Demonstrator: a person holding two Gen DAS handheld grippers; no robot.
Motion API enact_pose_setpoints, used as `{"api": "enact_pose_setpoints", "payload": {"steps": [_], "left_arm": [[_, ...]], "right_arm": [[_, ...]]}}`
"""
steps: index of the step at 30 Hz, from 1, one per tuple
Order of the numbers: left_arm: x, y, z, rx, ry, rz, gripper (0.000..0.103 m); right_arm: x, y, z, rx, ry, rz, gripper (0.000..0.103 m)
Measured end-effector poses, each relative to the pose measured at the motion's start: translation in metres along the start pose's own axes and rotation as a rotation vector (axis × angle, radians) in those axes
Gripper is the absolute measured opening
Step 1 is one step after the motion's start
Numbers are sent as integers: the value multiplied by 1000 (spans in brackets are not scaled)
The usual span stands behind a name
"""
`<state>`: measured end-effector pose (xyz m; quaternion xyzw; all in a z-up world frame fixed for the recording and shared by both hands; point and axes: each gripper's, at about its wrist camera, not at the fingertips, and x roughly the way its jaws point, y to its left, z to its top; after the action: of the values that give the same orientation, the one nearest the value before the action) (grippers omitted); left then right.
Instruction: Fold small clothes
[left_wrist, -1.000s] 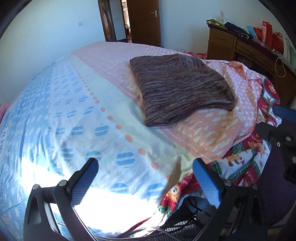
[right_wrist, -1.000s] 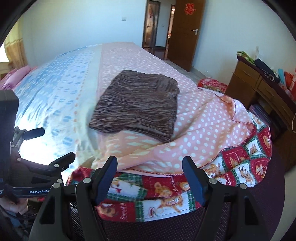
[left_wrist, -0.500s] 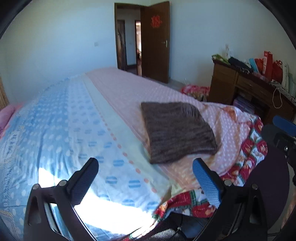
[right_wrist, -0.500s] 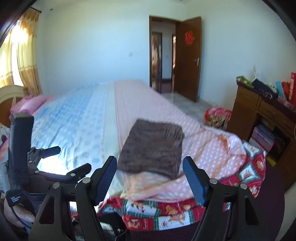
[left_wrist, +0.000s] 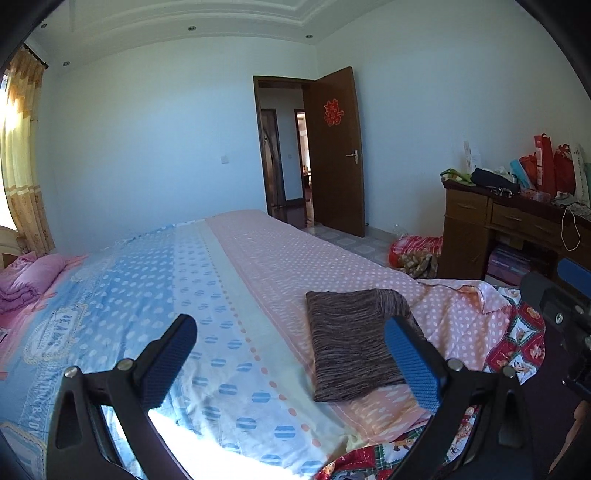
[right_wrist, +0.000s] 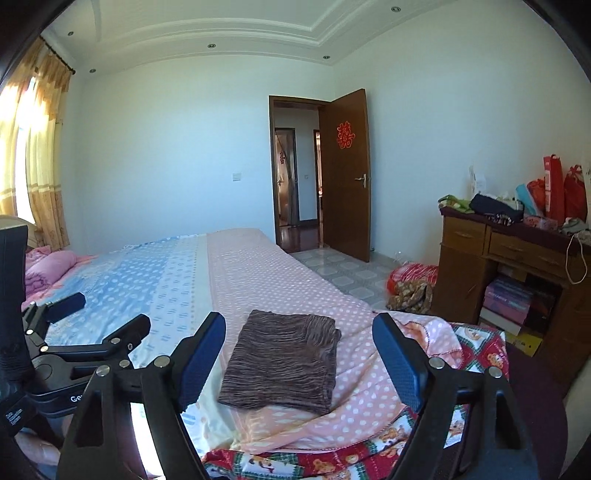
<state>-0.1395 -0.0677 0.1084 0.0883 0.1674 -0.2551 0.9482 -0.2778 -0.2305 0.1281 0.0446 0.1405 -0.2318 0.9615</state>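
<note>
A brown knitted garment (left_wrist: 351, 343) (right_wrist: 284, 365) lies folded into a flat rectangle on the pink dotted part of the bed (left_wrist: 280, 258) (right_wrist: 258, 273). My left gripper (left_wrist: 291, 358) hangs open above the near bed edge, with nothing between its blue pads. My right gripper (right_wrist: 299, 358) is raised back from the garment, its jaws opening wide and nothing between them. In the right wrist view the left gripper (right_wrist: 96, 314) shows at the left edge. In the left wrist view part of the right gripper (left_wrist: 565, 295) shows at the right edge.
A red patterned quilt (right_wrist: 476, 350) hangs off the bed's near corner. A wooden desk (right_wrist: 517, 266) loaded with bags stands at the right, with a cloth heap (right_wrist: 410, 284) on the tiled floor beside it. Pink folded bedding (left_wrist: 29, 277) lies at the far left. The door (right_wrist: 347, 173) stands open.
Both grippers have risen and tilted up, away from the folded garment, so the views now take in walls and ceiling. The garment has stayed in place on the bed.
</note>
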Motion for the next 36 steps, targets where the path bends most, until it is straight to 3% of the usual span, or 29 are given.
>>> {"api": "enact_pose_setpoints", "payload": {"steps": [5,9,17,36], "left_arm": [[-3,-6,-2,-2,4,-20,103],[-5,-8,-2,7,8,-28,103],[-5,-6,-4,-4,7,-32,103],[-5,-10,-8,21,15,-41,103]], "right_arm": [[-10,6,0,-37,-39,-25,83],[-13,11,-1,-56,-56,-29,90],[-7,19,-6,-96,-45,-29,90],[8,-9,-13,33,35,-1,90]]}}
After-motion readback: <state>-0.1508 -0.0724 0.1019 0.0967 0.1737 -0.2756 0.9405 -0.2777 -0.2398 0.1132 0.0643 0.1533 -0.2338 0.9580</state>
